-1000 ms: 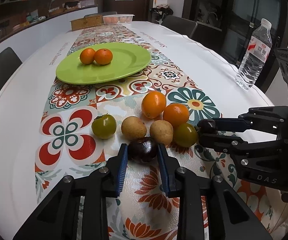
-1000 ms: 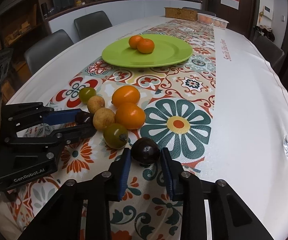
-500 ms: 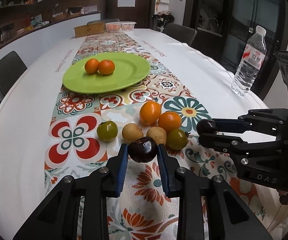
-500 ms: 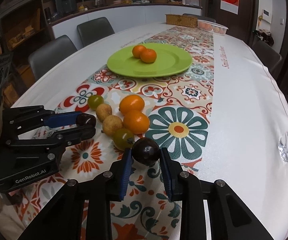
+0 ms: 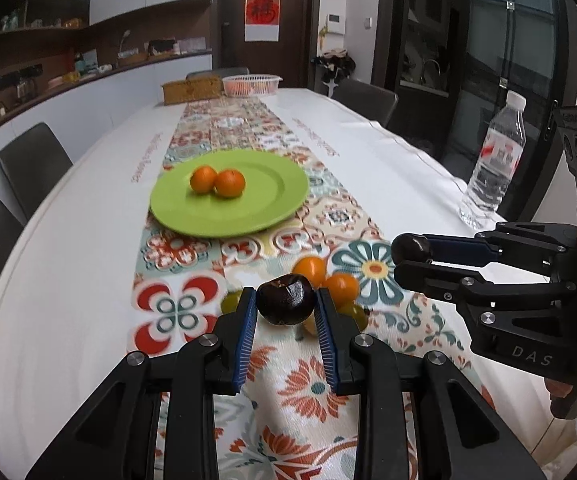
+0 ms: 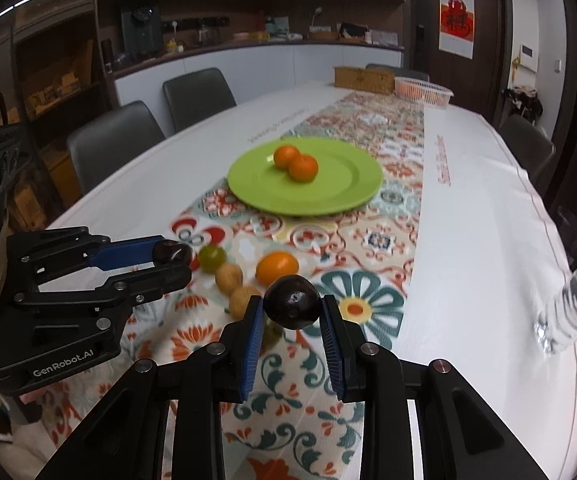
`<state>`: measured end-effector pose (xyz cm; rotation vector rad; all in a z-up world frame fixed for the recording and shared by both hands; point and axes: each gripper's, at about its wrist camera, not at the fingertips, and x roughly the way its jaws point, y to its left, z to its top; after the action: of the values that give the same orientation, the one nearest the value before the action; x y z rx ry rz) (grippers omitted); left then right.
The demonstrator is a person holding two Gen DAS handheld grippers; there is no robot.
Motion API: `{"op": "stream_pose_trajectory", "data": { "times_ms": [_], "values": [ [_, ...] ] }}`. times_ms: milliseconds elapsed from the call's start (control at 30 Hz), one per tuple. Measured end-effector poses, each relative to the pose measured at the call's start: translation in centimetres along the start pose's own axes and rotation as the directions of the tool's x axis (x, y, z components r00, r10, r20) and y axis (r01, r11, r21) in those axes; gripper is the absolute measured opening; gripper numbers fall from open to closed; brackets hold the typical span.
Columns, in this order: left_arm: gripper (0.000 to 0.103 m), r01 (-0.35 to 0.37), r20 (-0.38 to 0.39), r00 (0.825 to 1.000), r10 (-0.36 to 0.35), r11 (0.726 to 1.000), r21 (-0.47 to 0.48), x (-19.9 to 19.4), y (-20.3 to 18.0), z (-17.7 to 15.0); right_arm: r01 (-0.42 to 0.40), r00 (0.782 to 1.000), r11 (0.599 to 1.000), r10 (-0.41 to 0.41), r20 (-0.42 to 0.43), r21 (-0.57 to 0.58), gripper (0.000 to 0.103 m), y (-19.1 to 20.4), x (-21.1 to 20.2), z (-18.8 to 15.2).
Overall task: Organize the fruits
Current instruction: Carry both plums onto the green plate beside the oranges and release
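Observation:
My left gripper [image 5: 286,312] is shut on a dark purple round fruit [image 5: 285,299], held above the patterned runner. My right gripper [image 6: 292,314] is shut on a second dark purple fruit [image 6: 293,306], also lifted off the table. Each gripper shows in the other's view, the right gripper [image 5: 408,258] at the right and the left gripper [image 6: 174,260] at the left. Below them lie loose fruits: oranges [image 5: 310,270], a green fruit [image 6: 212,257] and brown ones [image 6: 229,276]. Farther off, a green plate [image 5: 272,208] holds two oranges [image 5: 229,183].
A water bottle [image 5: 492,168] stands at the table's right edge. A woven box [image 5: 192,91] and a white basket [image 5: 252,84] sit at the far end. Grey chairs [image 6: 112,148] line the table's sides.
Both grippers have risen off the table, each carrying its dark fruit. The loose fruits now lie lower and partly hidden behind the held fruits.

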<state>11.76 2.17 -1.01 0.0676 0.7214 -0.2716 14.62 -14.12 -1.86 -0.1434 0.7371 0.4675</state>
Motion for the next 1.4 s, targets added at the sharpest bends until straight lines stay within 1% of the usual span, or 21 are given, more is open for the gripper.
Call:
{"op": "stream_pose_trajectory", "data": {
  "times_ms": [267,433,667,967,1067,1233,1400],
  "values": [
    [0.029,-0.013,0.076,0.997,0.011,1.000,0.019,-1.3,0.6,2.7,0.011,0.996,1.000,-0.011,0.083,0.007,0.030,-0.1,-0.6,3.0],
    [0.029,-0.027,0.119,0.993,0.024,0.999,0.025,-1.7,1.3,4.6,0.008,0.994,1.000,-0.009,0.113,0.010,0.030,-0.4,-0.4,4.9],
    [0.029,-0.039,0.132,0.991,0.036,0.999,0.020,-0.8,2.6,6.8,0.001,0.991,1.000,-0.003,0.135,0.010,0.030,-0.8,0.6,7.3],
    [0.029,-0.053,0.097,0.994,0.052,0.999,0.007,2.3,5.0,9.4,0.014,0.994,1.000,-0.016,0.106,0.021,0.030,-2.1,3.9,10.3],
    [0.029,-0.038,0.071,0.997,0.039,0.999,-0.015,3.7,6.0,10.0,0.021,0.996,1.000,-0.022,0.090,0.020,0.030,-2.4,5.2,11.2],
    [0.029,-0.001,0.016,1.000,0.002,0.997,-0.078,6.5,8.0,10.9,0.020,0.998,0.999,-0.022,0.055,0.027,0.030,-3.0,7.6,12.6],
    [0.029,0.005,-0.053,0.999,-0.012,0.992,-0.127,9.6,9.6,11.0,0.010,1.000,0.999,-0.010,-0.004,0.046,0.030,-3.5,10.6,13.4]
  ]
}}
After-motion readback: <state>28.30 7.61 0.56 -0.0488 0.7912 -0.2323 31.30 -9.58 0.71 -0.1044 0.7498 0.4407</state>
